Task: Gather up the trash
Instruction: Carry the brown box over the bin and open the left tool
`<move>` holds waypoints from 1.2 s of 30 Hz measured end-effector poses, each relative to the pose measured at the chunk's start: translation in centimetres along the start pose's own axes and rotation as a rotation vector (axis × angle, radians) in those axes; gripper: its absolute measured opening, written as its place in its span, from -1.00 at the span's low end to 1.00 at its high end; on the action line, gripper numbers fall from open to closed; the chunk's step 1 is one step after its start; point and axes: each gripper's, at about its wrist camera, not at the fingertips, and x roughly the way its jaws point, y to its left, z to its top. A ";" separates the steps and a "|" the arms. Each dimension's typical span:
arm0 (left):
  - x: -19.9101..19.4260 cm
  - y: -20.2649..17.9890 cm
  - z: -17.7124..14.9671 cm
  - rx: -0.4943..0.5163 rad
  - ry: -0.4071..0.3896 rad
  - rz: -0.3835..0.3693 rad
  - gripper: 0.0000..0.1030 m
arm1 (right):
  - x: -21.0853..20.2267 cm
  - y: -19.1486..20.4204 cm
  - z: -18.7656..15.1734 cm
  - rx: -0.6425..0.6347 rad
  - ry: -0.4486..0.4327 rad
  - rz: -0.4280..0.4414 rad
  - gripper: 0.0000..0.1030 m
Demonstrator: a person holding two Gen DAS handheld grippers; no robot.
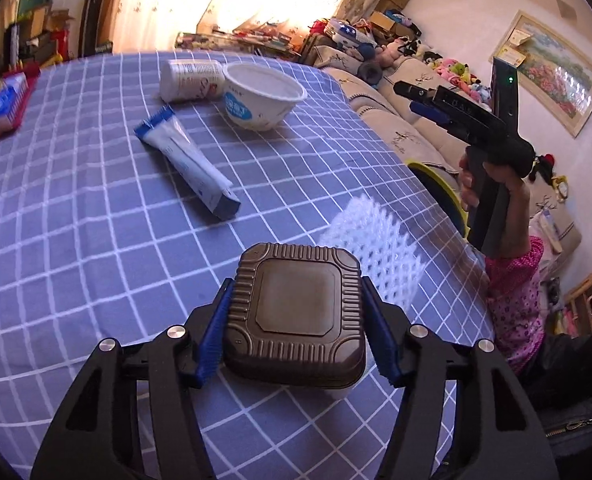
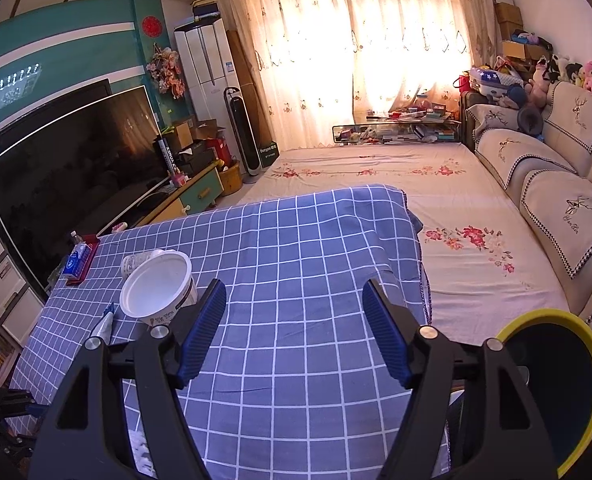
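My left gripper (image 1: 296, 320) is shut on a brown ribbed square plastic container (image 1: 296, 312), held just above the blue checked tablecloth (image 1: 76, 240). A white foam net sleeve (image 1: 375, 252) lies just beyond it. Farther off lie a blue-and-white tube (image 1: 188, 164), a white paper bowl (image 1: 262, 94) and a white bottle on its side (image 1: 190, 80). My right gripper (image 2: 294, 320) is open and empty above the tablecloth (image 2: 296, 240); it also shows in the left wrist view (image 1: 415, 100), raised at the table's right edge. The bowl (image 2: 156, 288) and the tube (image 2: 104, 324) sit to its left.
A yellow-rimmed dark bin (image 2: 551, 380) stands right of the table; its rim also shows in the left wrist view (image 1: 439, 184). A tissue pack on a red tray (image 1: 0, 108) sits at the far left. A sofa (image 2: 555, 200), a floral-covered bed (image 2: 455, 220) and a TV (image 2: 76, 168) surround the table.
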 end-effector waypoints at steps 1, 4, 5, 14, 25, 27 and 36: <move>-0.4 -0.3 0.1 0.010 -0.007 0.009 0.17 | 0.0 0.0 0.0 -0.001 0.000 -0.001 0.30; -1.8 -1.6 0.8 0.055 -0.037 0.054 0.17 | -0.1 0.0 0.0 0.000 -0.006 0.000 0.30; -2.2 -2.2 1.1 0.069 -0.046 0.064 0.17 | -0.2 0.0 0.0 0.001 -0.011 0.000 0.30; -1.0 -8.4 4.6 0.212 -0.064 0.011 0.17 | -3.1 -2.2 0.7 0.070 -0.139 -0.045 0.30; 6.6 -16.9 9.9 0.353 0.028 -0.076 0.17 | -11.2 -10.4 1.0 0.267 -0.324 -0.215 0.43; 8.8 -19.0 10.9 0.386 0.057 -0.083 0.17 | -13.5 -12.5 0.0 0.295 -0.344 -0.271 0.43; 19.7 -29.0 14.4 0.482 0.169 -0.150 0.18 | -21.0 -21.2 -7.1 0.448 -0.357 -0.483 0.43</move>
